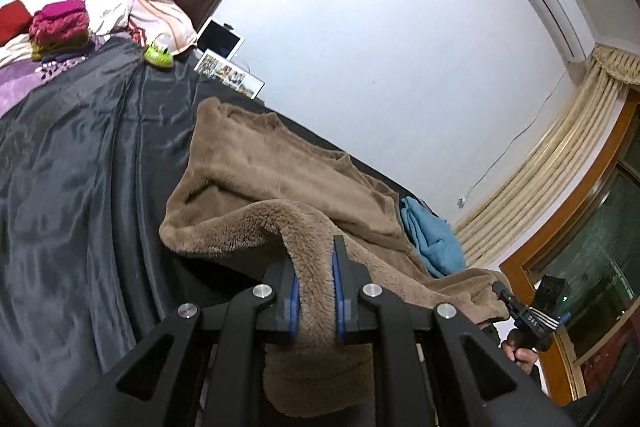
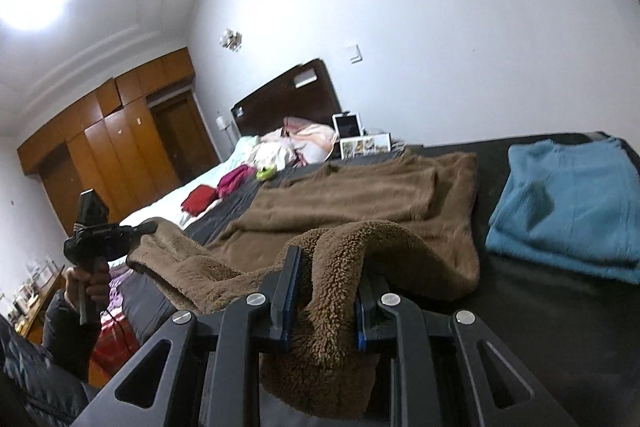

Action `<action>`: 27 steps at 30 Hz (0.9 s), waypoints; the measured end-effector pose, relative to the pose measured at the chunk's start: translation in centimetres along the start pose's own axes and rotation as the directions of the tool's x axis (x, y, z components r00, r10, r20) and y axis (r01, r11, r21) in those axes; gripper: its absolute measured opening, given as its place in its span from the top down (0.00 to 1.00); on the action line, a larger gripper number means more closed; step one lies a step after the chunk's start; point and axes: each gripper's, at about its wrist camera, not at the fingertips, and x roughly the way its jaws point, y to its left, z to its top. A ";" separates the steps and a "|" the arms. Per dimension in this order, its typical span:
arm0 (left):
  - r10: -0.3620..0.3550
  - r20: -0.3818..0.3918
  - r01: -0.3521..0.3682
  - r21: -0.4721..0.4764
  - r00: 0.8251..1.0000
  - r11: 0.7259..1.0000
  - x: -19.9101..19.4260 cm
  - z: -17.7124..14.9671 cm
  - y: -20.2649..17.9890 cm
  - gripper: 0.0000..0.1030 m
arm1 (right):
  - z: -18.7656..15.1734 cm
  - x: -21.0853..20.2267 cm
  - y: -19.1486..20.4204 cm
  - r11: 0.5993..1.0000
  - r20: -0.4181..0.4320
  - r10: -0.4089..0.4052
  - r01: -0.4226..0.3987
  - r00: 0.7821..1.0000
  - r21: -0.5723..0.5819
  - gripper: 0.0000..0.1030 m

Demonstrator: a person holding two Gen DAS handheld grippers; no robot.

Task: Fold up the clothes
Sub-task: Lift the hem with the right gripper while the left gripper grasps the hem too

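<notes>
1. The brown fleece garment point(image 1: 280, 163) lies spread on the bed point(image 1: 80, 155), over its dark sheet, and I use that garment as my landmark for everything else.
2. My left gripper point(image 1: 316, 291) has its fingers pressed in on a bunched fold of the garment's near edge; the pile bulges up between the blue pads point(image 1: 295, 303) and hangs down below them.
3. My right gripper point(image 2: 326, 301) pinches the same near edge further along, with a thick roll of fleece squeezed between its fingers.
4. I judge I hold the hem at two spread points so that the edge stays taut and level between them, ready to be carried over the flat part of the garment as one fold.
5. Both grippers sit raised just above the garment's near side, pointing across it toward the far edge. The lifted hem arches up from the cloth that rests on the bed.
6. Each wrist view shows the other gripper off to its side, held by a hand point(image 2: 90, 279) on the handle, level with the lifted hem.
7. A folded blue garment point(image 2: 568, 203) lies just beside the brown one on its right, apart from it, which suggests a finished piece set aside.
8. Beyond the garment's far-left corner, near the headboard point(image 2: 288, 95), sits a heap of mixed clothes point(image 1: 60, 23).
</notes>
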 end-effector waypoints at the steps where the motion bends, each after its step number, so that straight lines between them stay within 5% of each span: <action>1: 0.000 0.003 0.000 0.003 1.000 1.000 0.1 0.4 -0.1 0.86 | 0.5 0.1 0.1 1.000 0.006 -0.008 0.008 1.000 -0.005 0.78; 12: -0.005 0.067 0.006 -0.020 0.998 1.000 2.1 7.1 0.6 0.86 | 8.4 1.8 -1.1 0.996 0.103 -0.086 0.086 0.991 -0.004 0.82; 19: 0.005 0.053 -0.003 -0.034 0.999 0.999 5.2 10.1 1.4 0.86 | 10.1 6.8 -2.8 0.981 0.030 -0.191 0.192 0.981 -0.024 0.87; 27: 0.030 0.051 -0.028 -0.041 0.998 0.999 8.7 14.4 3.0 0.86 | 13.5 10.7 -4.8 0.966 0.056 -0.257 0.258 0.965 -0.005 0.88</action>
